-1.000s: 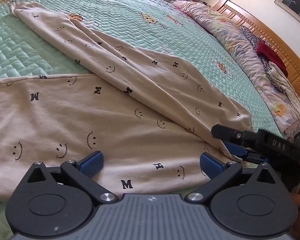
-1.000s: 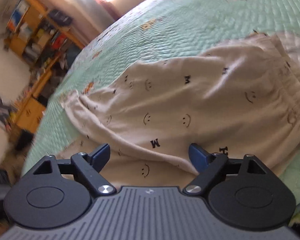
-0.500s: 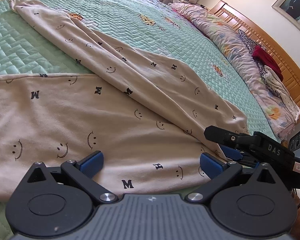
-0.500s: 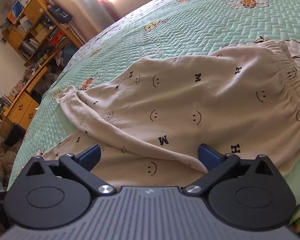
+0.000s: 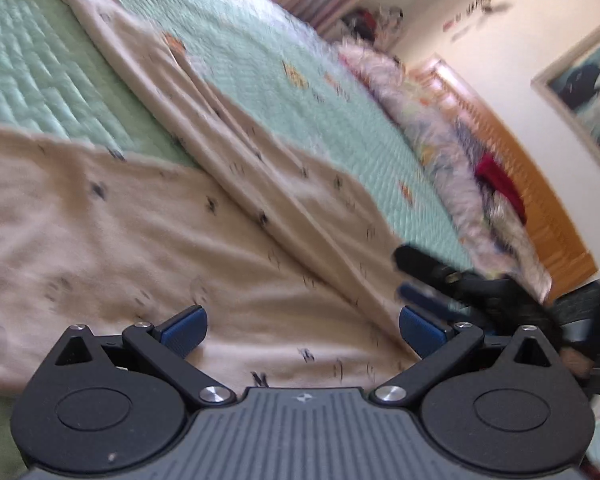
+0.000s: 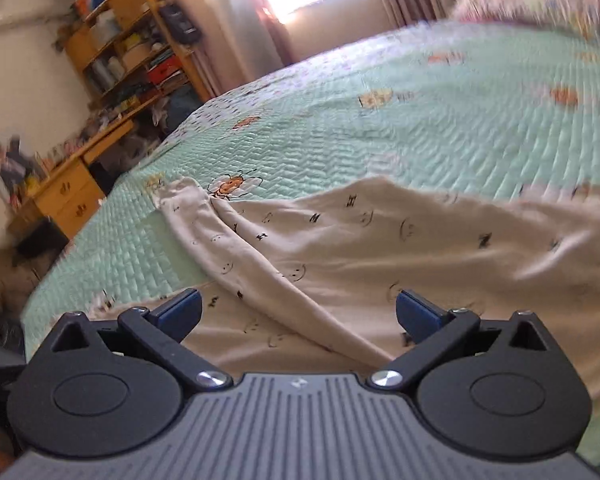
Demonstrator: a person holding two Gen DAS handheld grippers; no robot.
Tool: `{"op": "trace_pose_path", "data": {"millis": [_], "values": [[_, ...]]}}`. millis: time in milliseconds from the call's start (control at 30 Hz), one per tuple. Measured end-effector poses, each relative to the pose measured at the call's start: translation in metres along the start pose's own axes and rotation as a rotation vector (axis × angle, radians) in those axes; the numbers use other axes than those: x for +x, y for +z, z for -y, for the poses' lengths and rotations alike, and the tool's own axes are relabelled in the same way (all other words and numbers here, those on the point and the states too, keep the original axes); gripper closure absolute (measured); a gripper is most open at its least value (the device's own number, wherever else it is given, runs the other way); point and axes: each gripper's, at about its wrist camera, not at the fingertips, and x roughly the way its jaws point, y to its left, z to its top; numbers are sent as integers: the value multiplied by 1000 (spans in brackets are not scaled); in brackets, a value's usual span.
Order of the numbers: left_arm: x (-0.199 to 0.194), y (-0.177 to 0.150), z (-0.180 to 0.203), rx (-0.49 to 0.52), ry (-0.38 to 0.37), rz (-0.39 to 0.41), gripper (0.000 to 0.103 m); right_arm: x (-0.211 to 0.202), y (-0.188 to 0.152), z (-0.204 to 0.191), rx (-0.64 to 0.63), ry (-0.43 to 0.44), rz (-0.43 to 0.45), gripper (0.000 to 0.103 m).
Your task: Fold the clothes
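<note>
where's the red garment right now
In the left wrist view the red garment lies at the right, on the heap of bedding along the orange wooden headboard, beyond the green quilt.

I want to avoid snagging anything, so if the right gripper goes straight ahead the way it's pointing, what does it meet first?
Most likely the beige smiley-print cotton trousers spread on the mint-green quilted bedspread: the open right gripper angles down at them with nothing in between, though depth is hard to judge.
</note>
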Motion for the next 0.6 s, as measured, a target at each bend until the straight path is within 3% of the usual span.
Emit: {"op": "trace_pose_path", "data": {"millis": [133, 433, 600], "values": [[-27, 16, -10, -34, 65, 112, 1, 18, 0, 10, 93, 2, -4, 0], [-51, 66, -54, -171, 282, 156, 1, 47, 4, -23, -135, 8, 135, 0], [-52, 83, -89, -268, 369, 197, 1, 78, -13, -1, -159, 7, 102, 0]]}}
